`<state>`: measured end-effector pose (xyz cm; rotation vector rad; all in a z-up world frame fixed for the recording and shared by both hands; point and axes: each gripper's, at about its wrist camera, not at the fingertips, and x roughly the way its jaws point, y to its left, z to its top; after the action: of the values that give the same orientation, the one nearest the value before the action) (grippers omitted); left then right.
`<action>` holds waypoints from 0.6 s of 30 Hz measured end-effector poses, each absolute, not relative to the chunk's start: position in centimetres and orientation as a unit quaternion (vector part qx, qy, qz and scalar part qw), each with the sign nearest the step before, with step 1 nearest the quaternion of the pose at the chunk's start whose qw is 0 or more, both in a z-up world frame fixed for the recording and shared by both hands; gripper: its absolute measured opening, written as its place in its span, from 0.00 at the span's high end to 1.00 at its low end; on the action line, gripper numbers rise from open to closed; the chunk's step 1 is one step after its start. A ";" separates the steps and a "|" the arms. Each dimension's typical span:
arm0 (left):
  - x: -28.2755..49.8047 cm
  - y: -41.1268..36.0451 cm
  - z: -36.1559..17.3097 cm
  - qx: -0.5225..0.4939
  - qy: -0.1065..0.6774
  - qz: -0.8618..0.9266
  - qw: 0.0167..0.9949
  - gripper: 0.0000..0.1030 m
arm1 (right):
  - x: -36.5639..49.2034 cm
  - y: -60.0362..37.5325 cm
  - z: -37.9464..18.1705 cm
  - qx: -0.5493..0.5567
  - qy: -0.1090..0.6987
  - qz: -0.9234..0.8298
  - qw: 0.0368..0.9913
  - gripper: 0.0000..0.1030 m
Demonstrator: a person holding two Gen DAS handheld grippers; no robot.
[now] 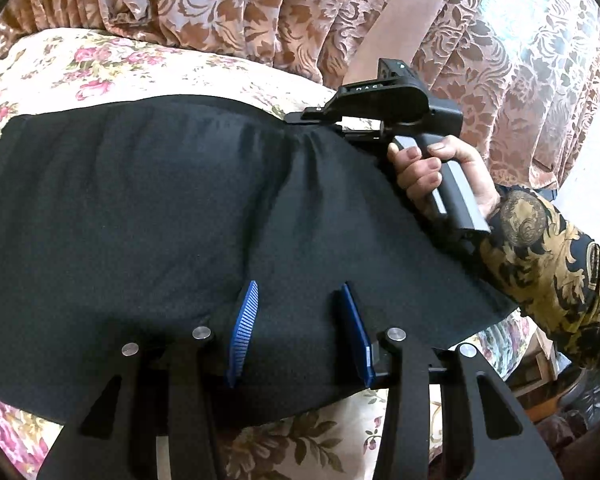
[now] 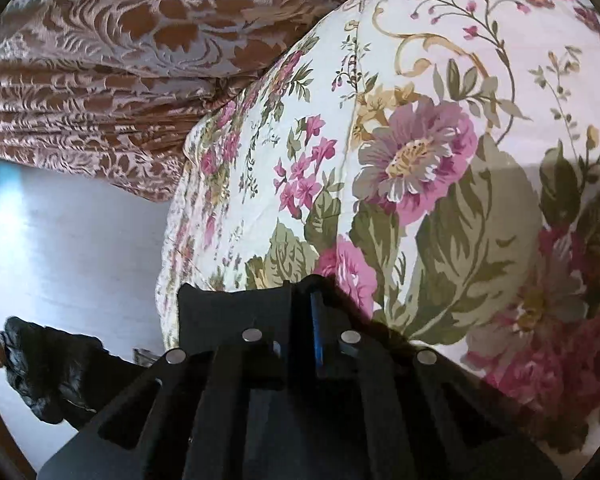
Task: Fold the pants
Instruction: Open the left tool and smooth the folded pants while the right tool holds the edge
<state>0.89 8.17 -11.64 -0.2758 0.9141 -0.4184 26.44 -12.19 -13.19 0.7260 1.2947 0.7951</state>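
Black pants (image 1: pixel 140 208) lie spread across the floral bedspread (image 1: pixel 80 64). My left gripper (image 1: pixel 300 292) is open, its blue pads (image 1: pixel 244 328) resting on the near edge of the pants with cloth between them. The right gripper, seen in the left wrist view, is held by a hand (image 1: pixel 440 172) at the far right corner of the pants; its fingertips are hidden there. In the right wrist view my right gripper (image 2: pixel 314 292) is shut, blue pads together, with a black fold of the pants (image 2: pixel 236 296) pinched at the tips above the bedspread (image 2: pixel 420 120).
Brown patterned curtains (image 1: pixel 260 8) hang behind the bed, also shown in the right wrist view (image 2: pixel 100 60). The bed edge (image 2: pixel 180 220) drops to a pale floor (image 2: pixel 60 240). A dark object (image 2: pixel 40 368) lies on the floor at lower left.
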 end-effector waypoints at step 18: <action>9.1 13.0 -8.1 -0.130 0.428 -0.085 0.890 0.59 | 19.0 -11.4 -5.2 0.145 0.530 0.364 0.752 0.86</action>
<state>9.07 13.02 -8.12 -0.2698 0.8896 -0.1764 19.01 -11.38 -5.19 0.3161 1.1575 0.7956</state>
